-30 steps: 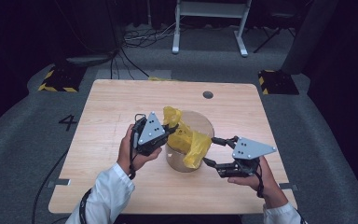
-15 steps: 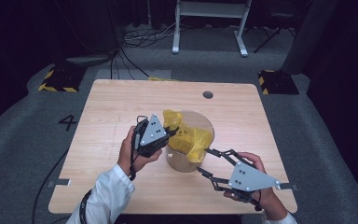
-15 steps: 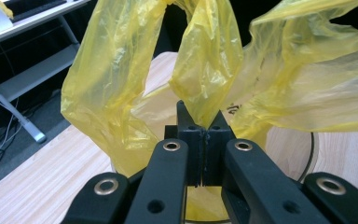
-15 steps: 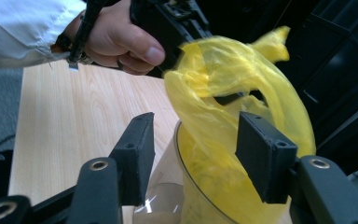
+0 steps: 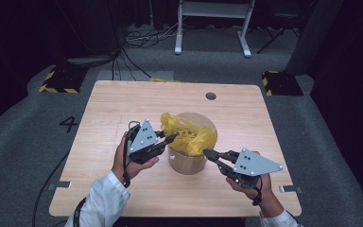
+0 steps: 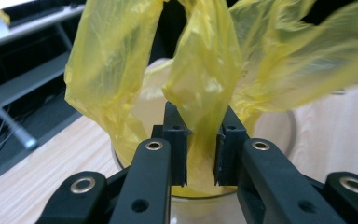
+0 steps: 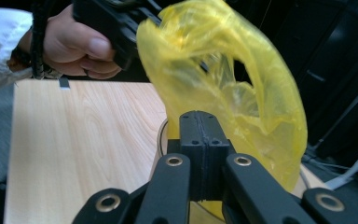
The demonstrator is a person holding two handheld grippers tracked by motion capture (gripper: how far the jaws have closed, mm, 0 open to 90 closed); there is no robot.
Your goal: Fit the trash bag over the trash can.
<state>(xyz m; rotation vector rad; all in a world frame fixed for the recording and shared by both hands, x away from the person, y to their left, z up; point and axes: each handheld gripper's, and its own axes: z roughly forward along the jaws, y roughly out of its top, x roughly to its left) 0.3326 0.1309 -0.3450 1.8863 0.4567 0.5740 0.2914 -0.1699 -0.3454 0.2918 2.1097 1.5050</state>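
A crumpled yellow plastic bag (image 5: pixel 186 132) sits in a round pale container (image 5: pixel 186 164) at the middle of the wooden table (image 5: pixel 118 104). My left gripper (image 5: pixel 172 137) is at the container's left rim. In the left gripper view its jaws (image 6: pixel 200 119) have just been opening, and a fold of the bag (image 6: pixel 205 70) hangs in the narrow gap between the pads. My right gripper (image 5: pixel 207 153) reaches in from the front right. Its jaws have just been closing and stand pressed together (image 7: pixel 200 117) at the bag's (image 7: pixel 223 70) lower edge.
A small dark hole (image 5: pixel 211 96) marks the table's far side. Beyond the table are two black-and-yellow striped blocks (image 5: pixel 59 80) (image 5: pixel 279 81), white frame legs (image 5: pixel 212 26) and cables on the grey floor. The person's left hand (image 7: pixel 70 51) is in the right gripper view.
The right gripper came in toward the container's front right rim, and its jaws went from wide open to pressed together at the bag. The left hand kept its place.
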